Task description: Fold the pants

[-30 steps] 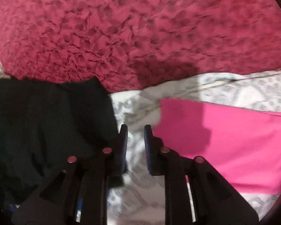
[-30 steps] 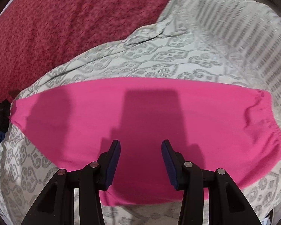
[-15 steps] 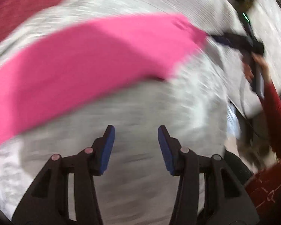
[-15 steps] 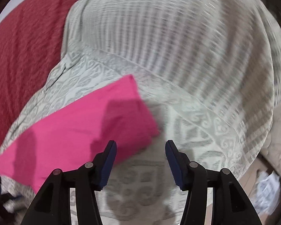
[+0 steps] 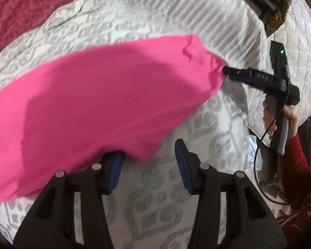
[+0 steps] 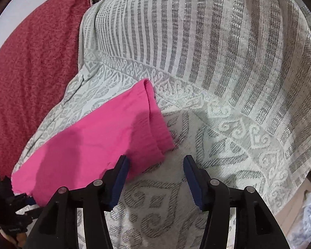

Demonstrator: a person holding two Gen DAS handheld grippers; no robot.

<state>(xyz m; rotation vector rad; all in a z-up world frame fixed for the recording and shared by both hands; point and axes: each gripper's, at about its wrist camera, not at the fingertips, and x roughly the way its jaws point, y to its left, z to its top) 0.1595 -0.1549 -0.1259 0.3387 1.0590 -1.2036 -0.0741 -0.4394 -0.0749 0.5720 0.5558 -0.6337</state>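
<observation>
The pink pants [image 5: 97,103] lie folded into a long strip on a grey-and-white patterned cloth [image 5: 165,197]. My left gripper [image 5: 149,166] is open, with the strip's near edge lying over its left finger. My right gripper [image 6: 155,176] is open at the strip's hemmed end [image 6: 151,124], with the corner of the cloth just ahead of its left finger. In the left wrist view the right gripper [image 5: 226,71] shows from the side, its tip at the pants' far end. The left gripper [image 6: 14,213] shows dimly at the strip's other end in the right wrist view.
A dark red bedspread [image 6: 31,62] lies beyond the patterned cloth. A quilted white mattress [image 5: 300,62] and a brown furry item [image 5: 275,4] are at the right. The person's red sleeve [image 5: 296,155] holds the right gripper. Floor clutter [image 6: 304,213] lies past the bed edge.
Both grippers swung from the strip's middle and left end toward its ends. The left gripper opened wide and came close to the pants' near edge. A black garment left view.
</observation>
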